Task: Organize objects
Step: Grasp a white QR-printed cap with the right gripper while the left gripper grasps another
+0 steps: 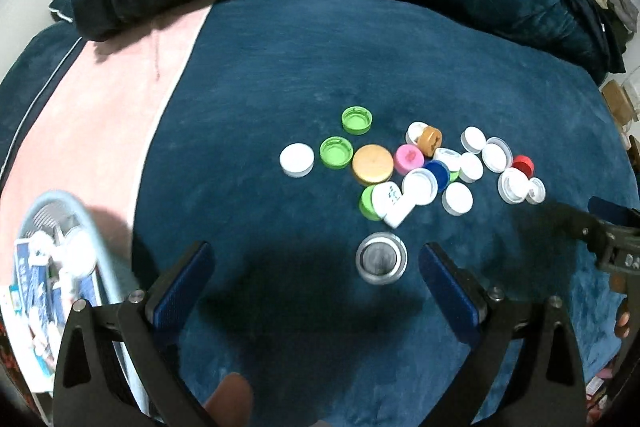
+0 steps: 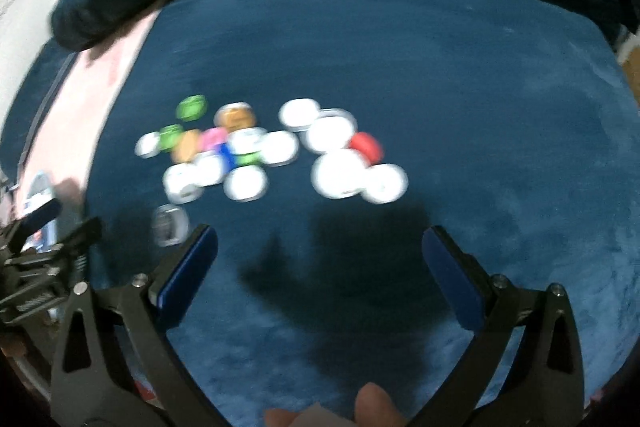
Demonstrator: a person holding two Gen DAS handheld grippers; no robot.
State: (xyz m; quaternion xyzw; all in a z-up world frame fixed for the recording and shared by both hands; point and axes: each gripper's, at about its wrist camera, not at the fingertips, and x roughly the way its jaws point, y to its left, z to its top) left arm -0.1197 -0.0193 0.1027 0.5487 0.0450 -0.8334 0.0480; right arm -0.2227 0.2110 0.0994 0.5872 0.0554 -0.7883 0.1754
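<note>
Caps (image 1: 412,167) of many colours are scattered on the blue blanket (image 1: 280,67) that covers the bed, gathered toward its middle and a little to the right, while a silver lid (image 1: 381,258) lies apart from the heap, nearer the front edge. The silver lid is judged to be light, stiff and rather smooth, so it would best be taken across its rim, with the pads set on opposite sides; on the soft pile it may sink or tip if pressed from above. The plastic caps are judged lighter still and apt to skid or flip. The left tool (image 1: 316,267) is held low over the blanket with its jaws wide apart and nothing between them, the silver lid lying just ahead in the gap, closer to the right finger. The right tool (image 2: 320,251) is likewise spread and empty, hovering over bare blanket short of the heap, its view blurred. A pale basket (image 1: 92,227) with packets inside is seen at the left edge of the bed, probably the place for sorted things.
</note>
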